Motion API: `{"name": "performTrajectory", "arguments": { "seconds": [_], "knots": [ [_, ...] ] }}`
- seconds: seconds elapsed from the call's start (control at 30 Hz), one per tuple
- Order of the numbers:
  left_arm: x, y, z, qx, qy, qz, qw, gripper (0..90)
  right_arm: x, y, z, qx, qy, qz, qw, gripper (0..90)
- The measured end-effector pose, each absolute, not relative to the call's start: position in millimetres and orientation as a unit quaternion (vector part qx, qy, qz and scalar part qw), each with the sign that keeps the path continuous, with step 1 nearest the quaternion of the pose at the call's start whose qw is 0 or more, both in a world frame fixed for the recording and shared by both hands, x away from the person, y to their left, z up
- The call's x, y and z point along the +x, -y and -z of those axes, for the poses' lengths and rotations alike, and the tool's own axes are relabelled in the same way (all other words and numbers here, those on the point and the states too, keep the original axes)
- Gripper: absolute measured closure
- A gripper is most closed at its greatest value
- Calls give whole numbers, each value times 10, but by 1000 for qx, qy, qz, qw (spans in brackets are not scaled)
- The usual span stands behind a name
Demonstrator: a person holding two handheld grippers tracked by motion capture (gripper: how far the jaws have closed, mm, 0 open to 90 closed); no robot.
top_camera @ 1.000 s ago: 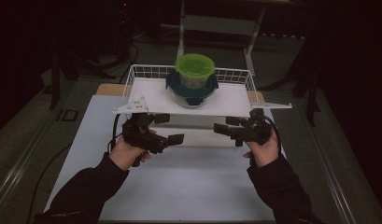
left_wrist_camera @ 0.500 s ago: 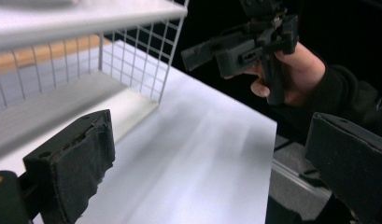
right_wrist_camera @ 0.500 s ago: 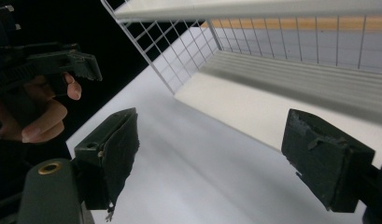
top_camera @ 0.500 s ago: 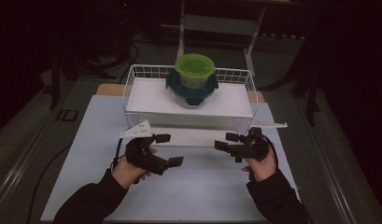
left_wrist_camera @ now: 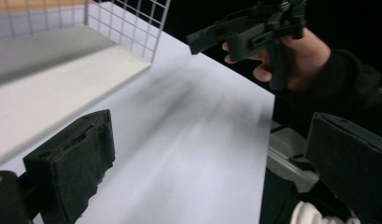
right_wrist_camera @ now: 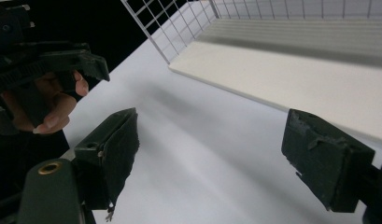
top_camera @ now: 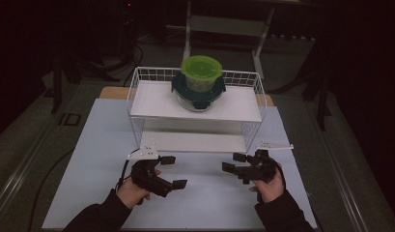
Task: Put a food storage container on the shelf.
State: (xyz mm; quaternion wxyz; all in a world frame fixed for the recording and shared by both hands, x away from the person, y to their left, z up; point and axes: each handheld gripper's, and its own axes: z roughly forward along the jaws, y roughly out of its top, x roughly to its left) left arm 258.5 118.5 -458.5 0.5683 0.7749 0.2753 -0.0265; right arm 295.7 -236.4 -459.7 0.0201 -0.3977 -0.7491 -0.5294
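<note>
Both hand-held grippers hang over the white table (top_camera: 89,145), spread wide and gripping nothing. The left hand-held gripper (top_camera: 173,171) aims rightward, the right hand-held gripper (top_camera: 234,162) leftward, so they face each other. Nearest them, just beyond, stands the wire rack (top_camera: 137,92); its long axis runs left to right. On its upper shelf sits a green-lidded container (top_camera: 201,72) atop a dark-lidded container (top_camera: 199,94).
</note>
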Motion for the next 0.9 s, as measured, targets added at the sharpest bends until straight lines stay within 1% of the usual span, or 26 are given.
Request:
{"name": "performTrajectory", "arguments": {
  "seconds": [0.1,0.2,0.37,0.5,0.63,0.67,0.9],
  "knots": [
    [2514,-1159,4693,787,-260,12,559,15,2916,2394,4711,-401,752,524,20,183],
    [2500,-1155,4713,790,-258,11,557,15,2906,2400,4730,-403,752,521,18,183],
    [2454,-1158,4868,788,-265,9,555,15,2822,2465,4797,-408,753,516,11,183],
    [2448,-1145,4909,792,-261,-3,552,15,2787,2511,4863,-398,757,517,0,181],
    [2447,-1144,4941,791,-261,-2,553,15,2781,2532,4897,-397,759,516,-7,181],
    [2451,-1148,4957,790,-264,-3,554,15,2803,2551,4952,-397,762,512,-15,180],
    [2450,-1181,4988,790,-268,-7,551,15,2818,2561,4986,-395,764,509,-19,179]
  ]
}}
